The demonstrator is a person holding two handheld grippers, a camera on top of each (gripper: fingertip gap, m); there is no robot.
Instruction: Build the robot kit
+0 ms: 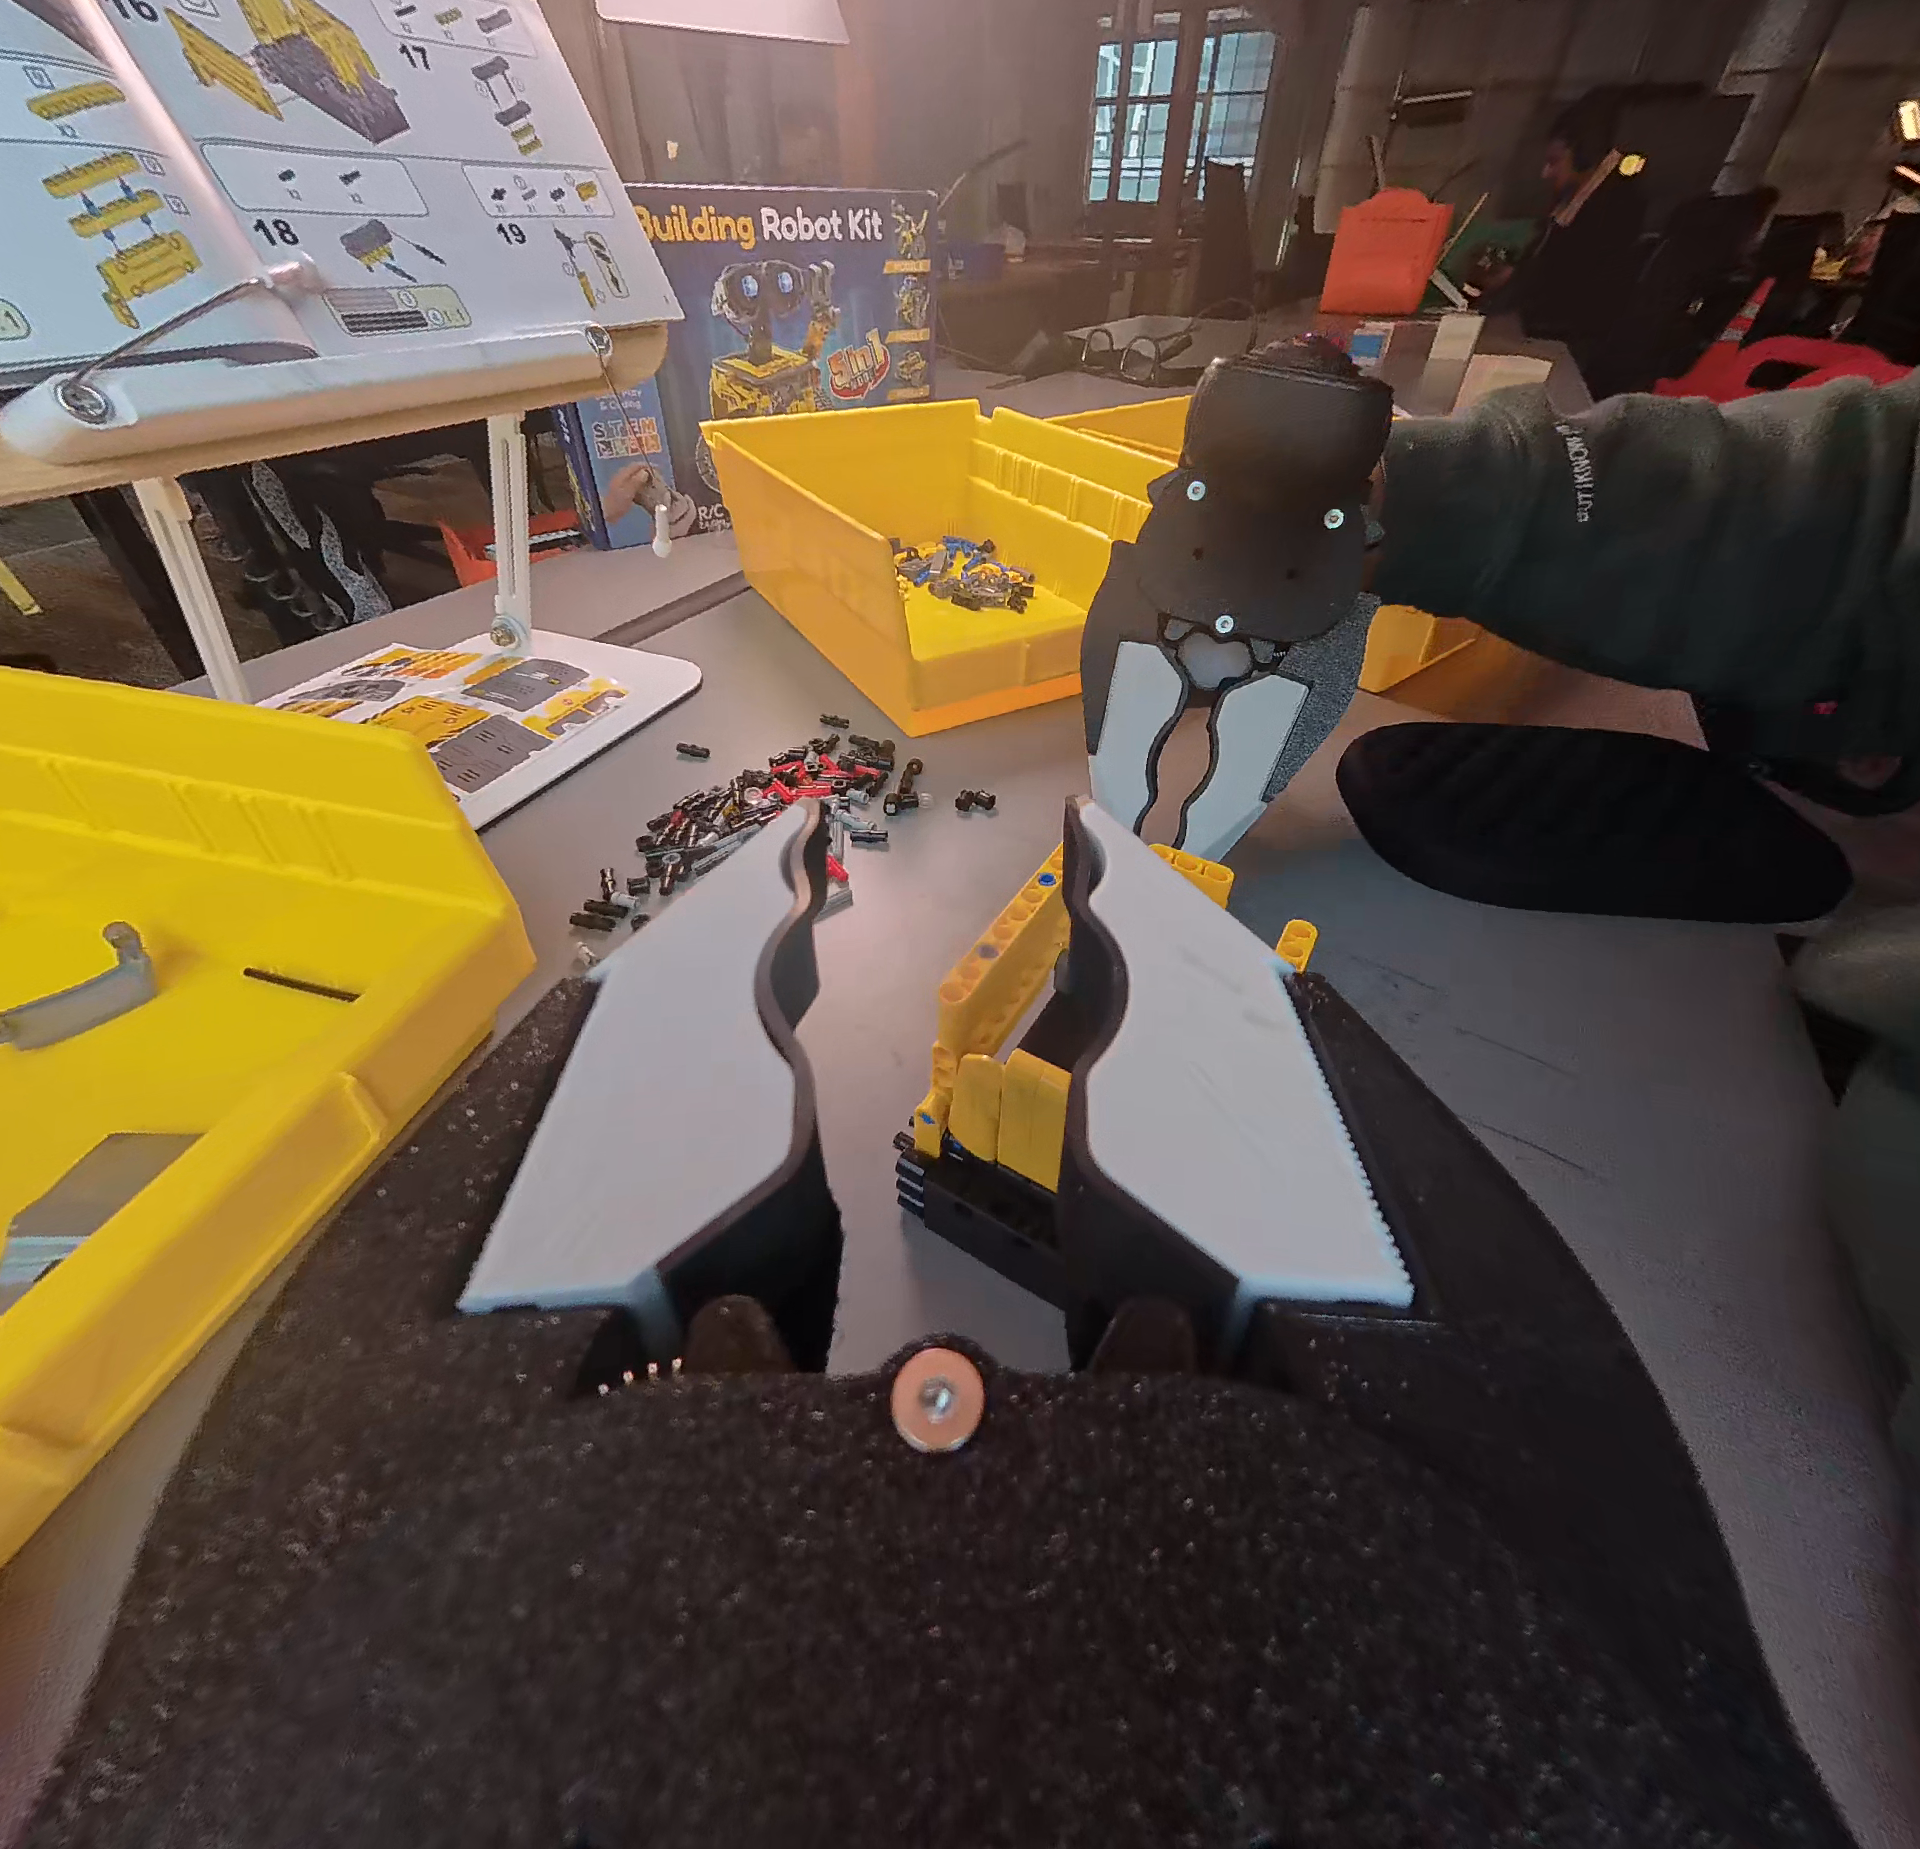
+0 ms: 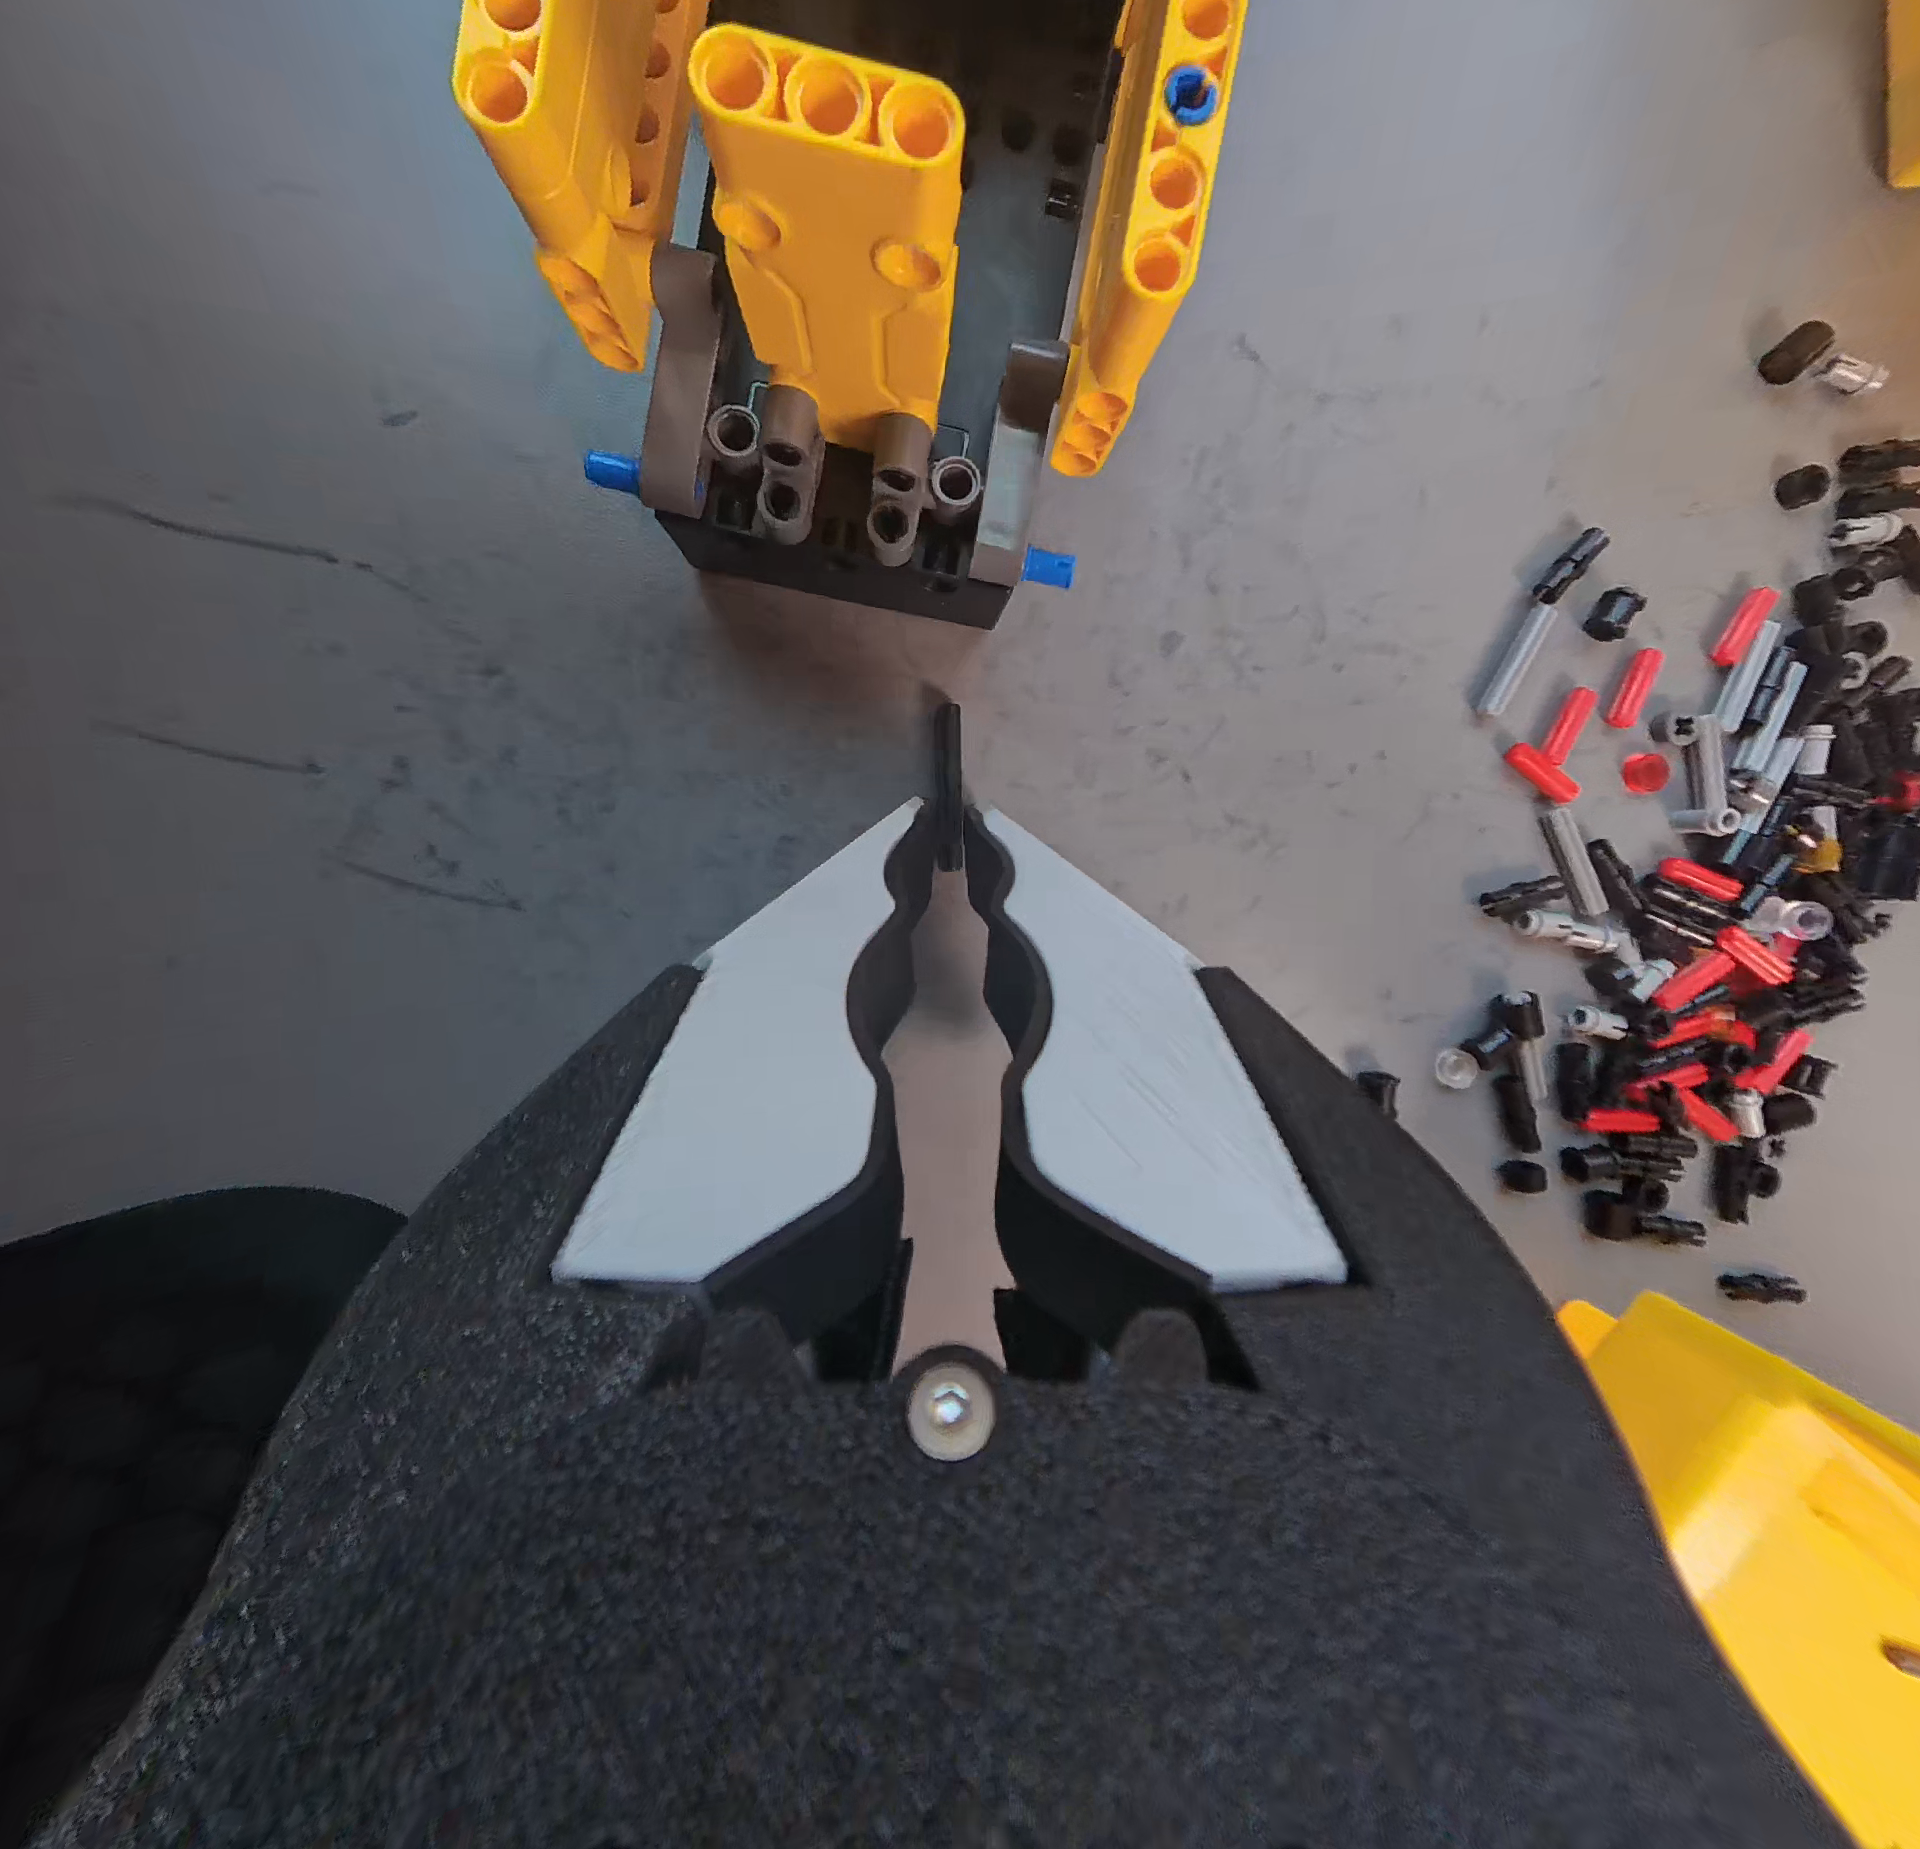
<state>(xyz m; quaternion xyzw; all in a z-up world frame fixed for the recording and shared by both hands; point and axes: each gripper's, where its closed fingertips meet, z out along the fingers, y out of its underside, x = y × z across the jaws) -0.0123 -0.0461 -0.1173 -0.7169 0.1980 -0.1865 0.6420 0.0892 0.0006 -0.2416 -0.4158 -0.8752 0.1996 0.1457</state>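
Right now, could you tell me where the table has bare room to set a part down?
Bare grey table lies beside the yellow and black model, on the side away from the loose pins, and in the gap between the two. It is crowded at the pins and by the yellow bins.

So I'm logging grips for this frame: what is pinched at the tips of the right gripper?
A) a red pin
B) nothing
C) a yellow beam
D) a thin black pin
D: in the right wrist view the right gripper has its jaws closed on a thin black pin that sticks out past the tips, just short of the yellow and black model.
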